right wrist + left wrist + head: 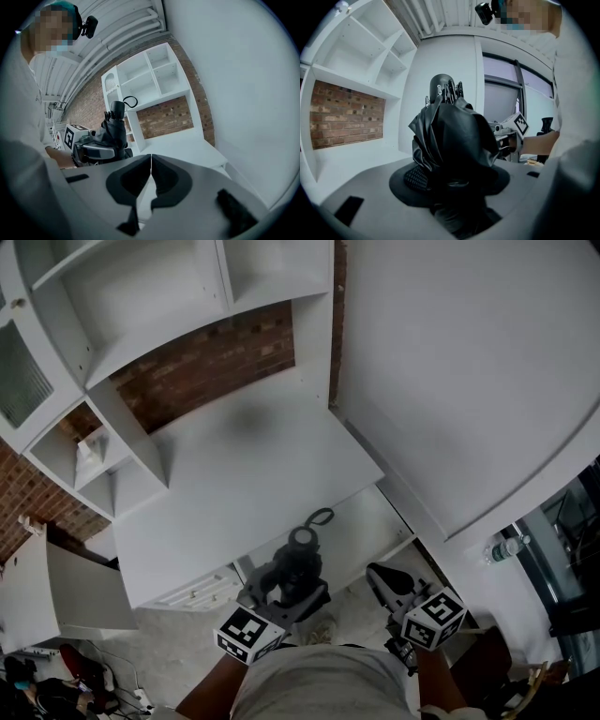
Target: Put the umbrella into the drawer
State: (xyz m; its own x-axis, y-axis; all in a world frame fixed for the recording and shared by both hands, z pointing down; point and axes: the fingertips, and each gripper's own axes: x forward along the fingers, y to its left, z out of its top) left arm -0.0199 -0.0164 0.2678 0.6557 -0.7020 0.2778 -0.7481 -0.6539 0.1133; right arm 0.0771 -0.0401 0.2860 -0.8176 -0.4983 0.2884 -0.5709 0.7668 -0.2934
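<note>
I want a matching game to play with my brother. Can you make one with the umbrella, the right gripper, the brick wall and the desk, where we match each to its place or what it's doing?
Things:
1. folded black fabric umbrella
2. grey two-jaw right gripper
3. red brick wall
4. flat white desk top

Places or states:
A. behind the white shelves
B. jaws together, nothing between them
C. just below those shelves
D. clamped in the left gripper

Pairs: 1-D, 2-B, 3-A, 4-C
</note>
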